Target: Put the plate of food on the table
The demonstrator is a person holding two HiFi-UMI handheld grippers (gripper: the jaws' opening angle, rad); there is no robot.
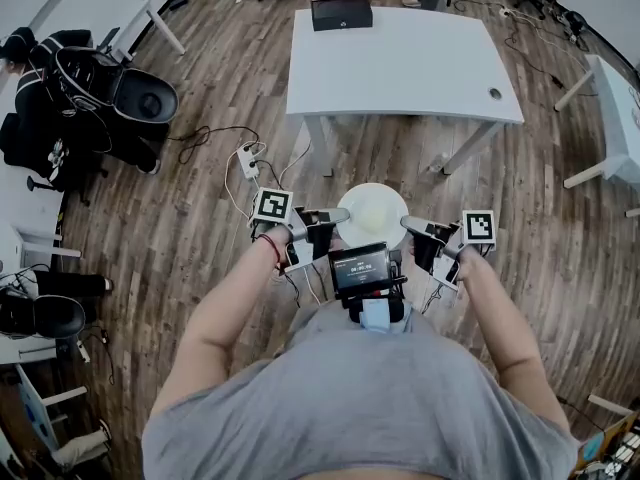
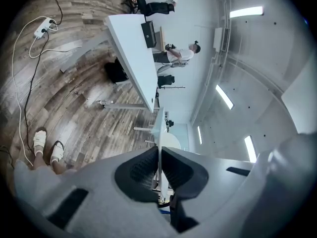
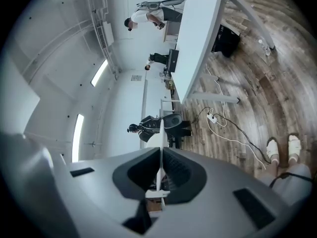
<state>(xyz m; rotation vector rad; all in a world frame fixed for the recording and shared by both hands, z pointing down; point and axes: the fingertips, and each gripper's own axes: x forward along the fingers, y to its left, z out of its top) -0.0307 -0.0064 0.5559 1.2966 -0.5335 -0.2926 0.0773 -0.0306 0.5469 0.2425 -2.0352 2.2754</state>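
Note:
A round white plate (image 1: 372, 214) with pale food on it is held in the air in front of my body, between both grippers. My left gripper (image 1: 338, 216) is shut on the plate's left rim. My right gripper (image 1: 408, 224) is shut on its right rim. In the left gripper view the plate's thin edge (image 2: 159, 133) runs up from between the shut jaws of the left gripper (image 2: 160, 175). The right gripper view shows the same edge (image 3: 160, 143) clamped in the right gripper (image 3: 160, 175). The white table (image 1: 400, 63) stands ahead, a step beyond the plate.
A black box (image 1: 341, 13) sits at the table's far left edge. A power strip with cables (image 1: 248, 160) lies on the wood floor left of the table legs. Dark chairs and bags (image 1: 90, 98) crowd the left side. Another white desk (image 1: 620, 118) stands at the right.

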